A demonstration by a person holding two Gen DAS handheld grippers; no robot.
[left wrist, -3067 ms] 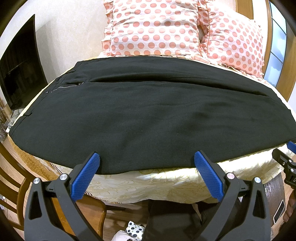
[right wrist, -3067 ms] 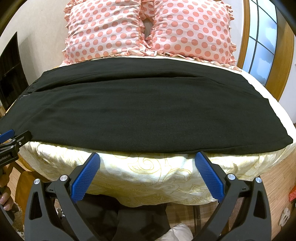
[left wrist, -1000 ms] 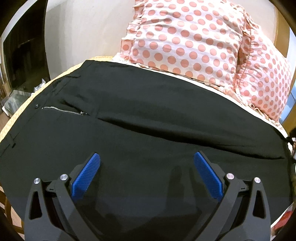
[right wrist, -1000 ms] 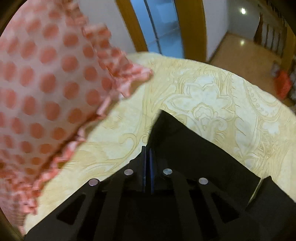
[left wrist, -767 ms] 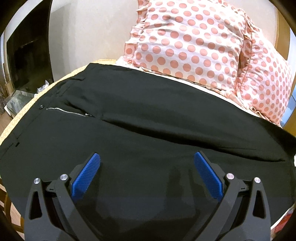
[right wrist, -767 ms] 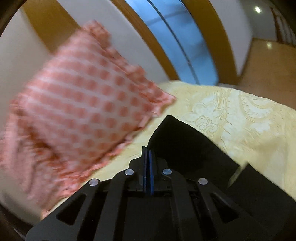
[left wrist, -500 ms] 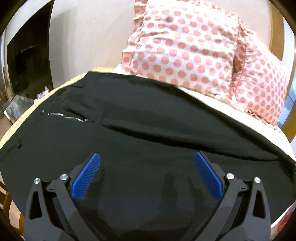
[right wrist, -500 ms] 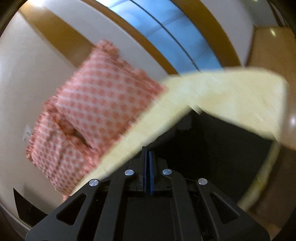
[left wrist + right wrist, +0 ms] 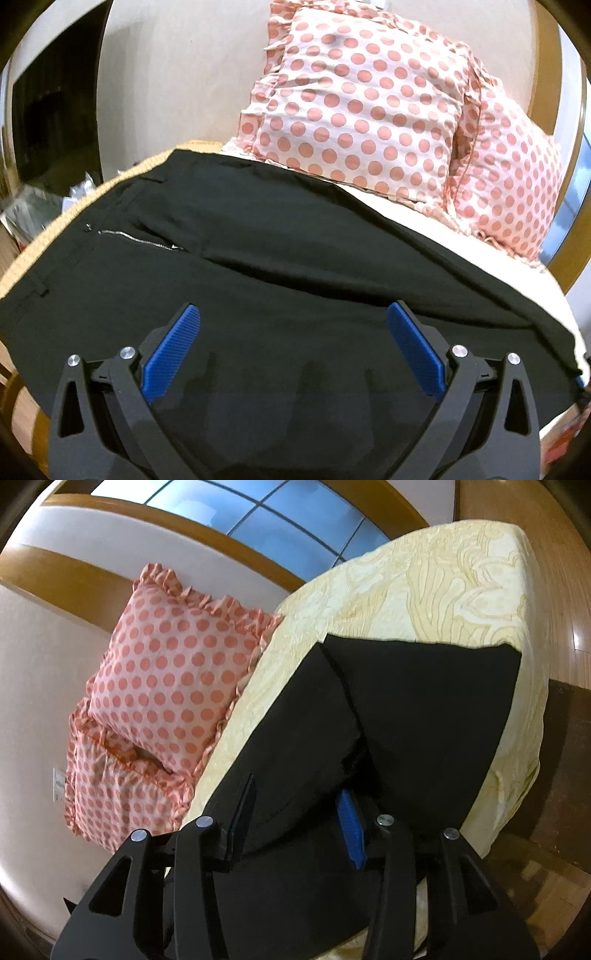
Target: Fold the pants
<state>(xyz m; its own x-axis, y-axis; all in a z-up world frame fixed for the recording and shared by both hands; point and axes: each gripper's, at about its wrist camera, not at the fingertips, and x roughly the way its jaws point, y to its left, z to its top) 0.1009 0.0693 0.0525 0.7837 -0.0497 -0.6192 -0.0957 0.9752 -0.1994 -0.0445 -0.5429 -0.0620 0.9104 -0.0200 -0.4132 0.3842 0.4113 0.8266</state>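
Black pants [image 9: 295,258] lie flat across the bed, waist and zipper [image 9: 136,240] at the left, legs running right. My left gripper [image 9: 293,343] is open and empty, hovering over the near leg. In the right wrist view the two leg ends [image 9: 424,701] lie near the bed's corner. My right gripper [image 9: 295,812] is open, its jaws straddling the upper leg's fabric; its blue pad [image 9: 351,827] lies partly under the cloth.
Two pink polka-dot pillows [image 9: 369,99] stand at the head of the bed, also in the right wrist view [image 9: 166,657]. The yellow patterned bedspread [image 9: 443,572] drops to a wooden floor [image 9: 565,738]. A dark TV [image 9: 48,125] is at the left.
My right gripper was shut on the leg end and has opened; the view swung back and now looks down on both leg ends. My left gripper rose slightly.
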